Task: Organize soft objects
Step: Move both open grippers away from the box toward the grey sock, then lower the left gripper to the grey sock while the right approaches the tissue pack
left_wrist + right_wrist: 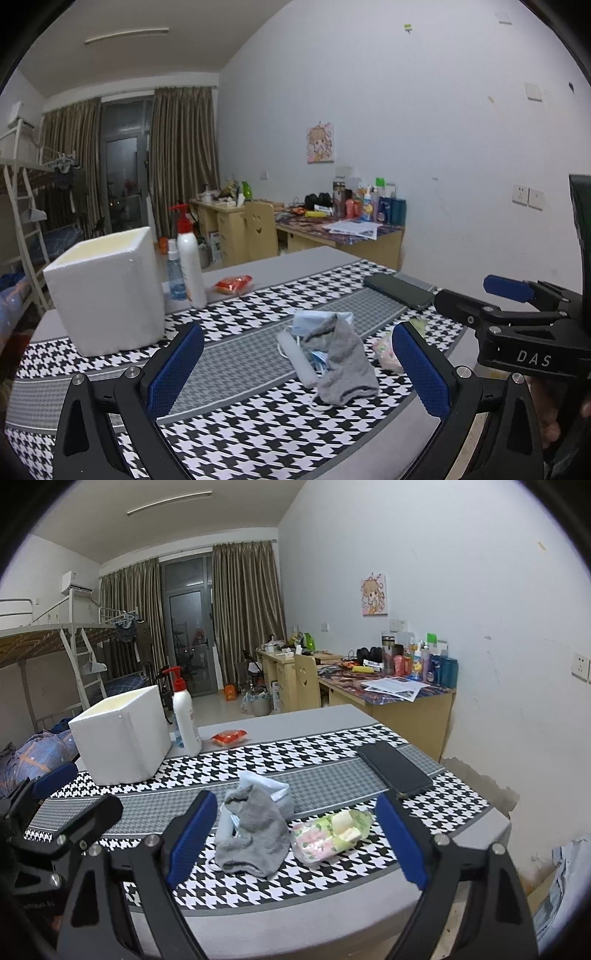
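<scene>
A grey sock [255,830] lies heaped over face masks [317,319] mid-worktop [332,915], with a floral tissue pack [328,834] just beside it, all within reach of both hovering claws. The left claw [295,373] and right claw [295,838] are spread wide and empty, likely poised to pick. The foam box [107,291] looks the probable bin. Only the left view shows the masks' straps; only the right shows the tissue pack whole.

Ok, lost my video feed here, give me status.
Both hand-held grippers open, left, right, holding nothing. Grey sock heaped on face masks, untouched. Tissue pack beside it; foam box unobstructed.
</scene>
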`<state>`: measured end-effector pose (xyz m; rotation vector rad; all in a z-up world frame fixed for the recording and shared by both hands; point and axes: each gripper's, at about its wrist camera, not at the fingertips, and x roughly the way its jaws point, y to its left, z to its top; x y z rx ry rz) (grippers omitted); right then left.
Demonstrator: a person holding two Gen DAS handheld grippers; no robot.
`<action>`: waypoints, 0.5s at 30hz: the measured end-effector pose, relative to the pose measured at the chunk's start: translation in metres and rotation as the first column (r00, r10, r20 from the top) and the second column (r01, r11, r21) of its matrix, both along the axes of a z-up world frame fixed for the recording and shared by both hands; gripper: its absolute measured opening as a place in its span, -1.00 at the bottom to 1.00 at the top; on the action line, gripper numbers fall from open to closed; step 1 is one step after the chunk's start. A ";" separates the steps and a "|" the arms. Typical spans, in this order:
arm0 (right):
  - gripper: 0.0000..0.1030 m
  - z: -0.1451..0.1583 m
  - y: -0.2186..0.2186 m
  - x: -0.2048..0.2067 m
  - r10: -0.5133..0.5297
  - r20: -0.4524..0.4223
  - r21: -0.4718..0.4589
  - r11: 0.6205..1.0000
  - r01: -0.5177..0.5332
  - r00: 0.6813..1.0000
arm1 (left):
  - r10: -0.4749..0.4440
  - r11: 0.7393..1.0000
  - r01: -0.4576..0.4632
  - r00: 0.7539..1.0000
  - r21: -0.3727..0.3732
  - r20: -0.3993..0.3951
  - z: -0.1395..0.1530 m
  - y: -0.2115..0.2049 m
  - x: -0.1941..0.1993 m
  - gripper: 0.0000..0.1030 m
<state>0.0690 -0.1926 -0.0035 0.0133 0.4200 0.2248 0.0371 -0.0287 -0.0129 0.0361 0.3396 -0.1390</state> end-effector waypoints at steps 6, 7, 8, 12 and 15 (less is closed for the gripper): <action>0.77 -0.009 -0.007 0.005 -0.035 0.004 -0.028 0.999 0.035 0.999 | -0.021 1.000 0.021 0.999 0.004 -0.037 -0.010 -0.011 0.009 0.99; 0.77 -0.010 -0.007 0.006 -0.040 0.004 -0.035 0.999 0.040 0.999 | -0.019 1.000 0.019 0.999 0.006 -0.043 -0.012 -0.013 0.011 0.98; 0.77 -0.011 -0.008 0.007 -0.046 -0.007 -0.046 0.998 0.045 0.999 | -0.027 1.000 0.027 0.999 0.006 -0.046 -0.013 -0.014 0.011 0.98; 0.76 -0.015 -0.014 0.012 -0.037 -0.037 -0.050 0.998 0.035 0.999 | -0.036 0.999 0.035 0.997 -0.009 -0.072 -0.021 -0.018 0.018 0.98; 0.76 -0.022 -0.018 0.018 -0.041 -0.067 -0.051 0.998 0.038 0.997 | -0.035 0.999 0.034 0.995 -0.015 -0.095 -0.027 -0.021 0.024 0.98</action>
